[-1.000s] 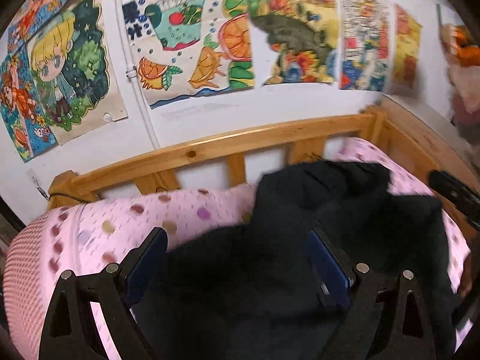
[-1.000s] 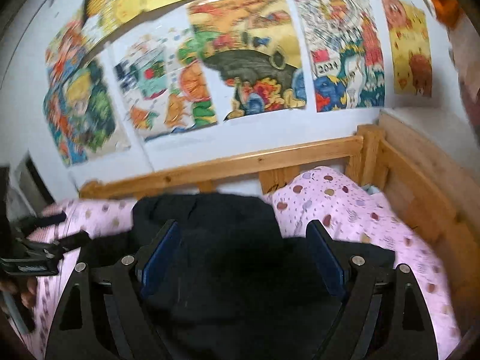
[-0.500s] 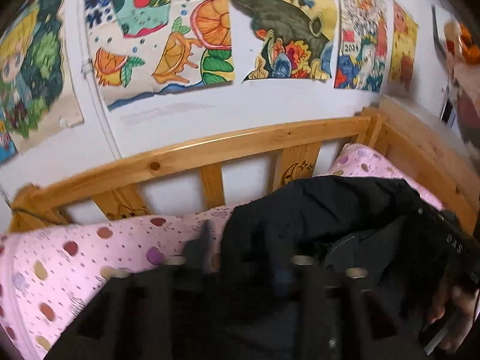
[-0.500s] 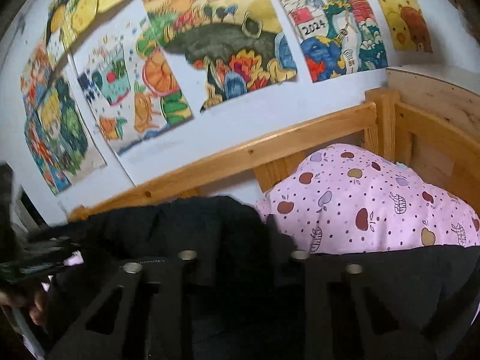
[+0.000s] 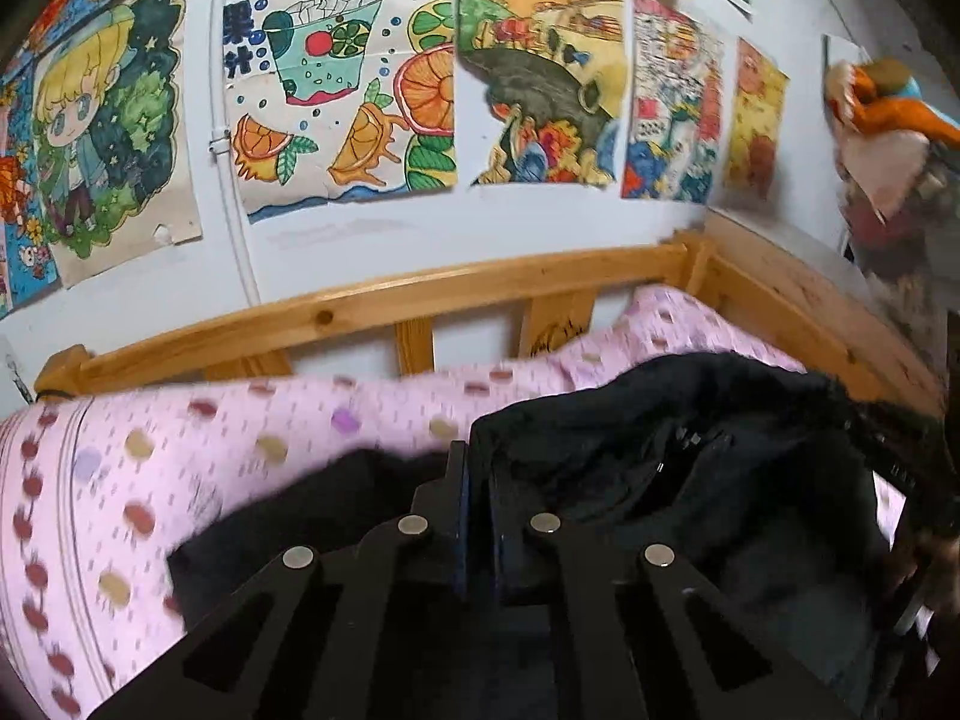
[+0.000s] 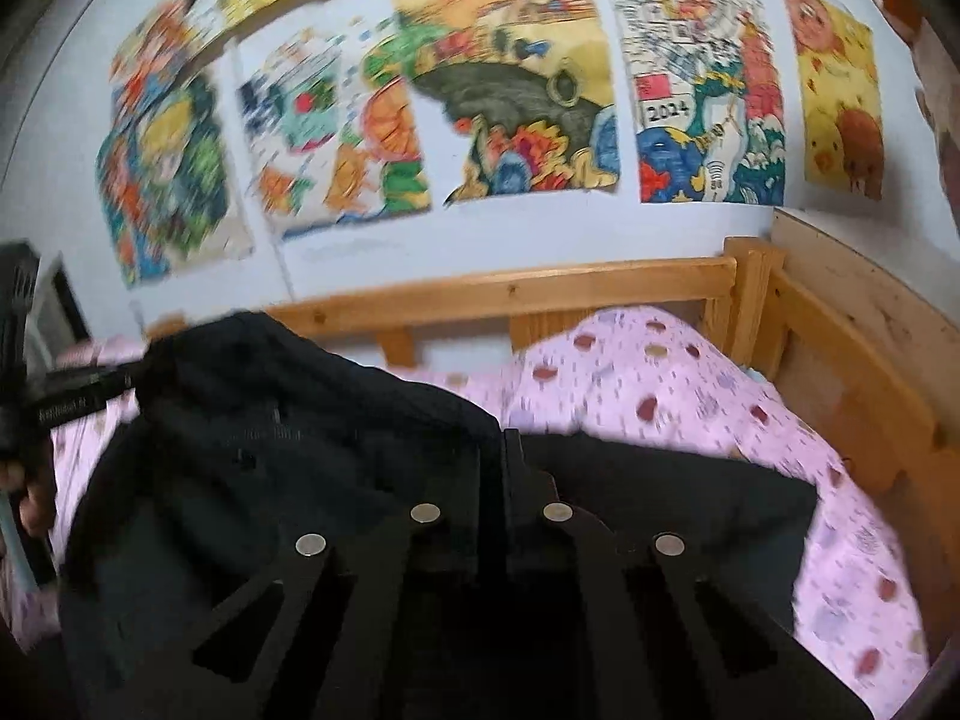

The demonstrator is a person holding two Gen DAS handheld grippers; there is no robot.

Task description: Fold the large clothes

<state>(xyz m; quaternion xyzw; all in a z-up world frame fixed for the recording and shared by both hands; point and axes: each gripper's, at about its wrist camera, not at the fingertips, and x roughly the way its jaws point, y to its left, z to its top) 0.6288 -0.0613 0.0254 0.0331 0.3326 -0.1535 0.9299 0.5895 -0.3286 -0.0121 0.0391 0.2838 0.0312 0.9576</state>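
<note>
We hold the left gripper (image 5: 477, 468) closed, its jaws pressed together on an edge of the black jacket (image 5: 690, 480). The right gripper (image 6: 501, 462) is closed too, pinching a fold of the same jacket (image 6: 288, 456). The jacket lies crumpled on the pink sheet (image 5: 180, 462) of the bed, between both grippers, near the wooden rail (image 5: 420, 300). Behind the rail, drawings (image 5: 336, 90) hang on the wall.
</note>
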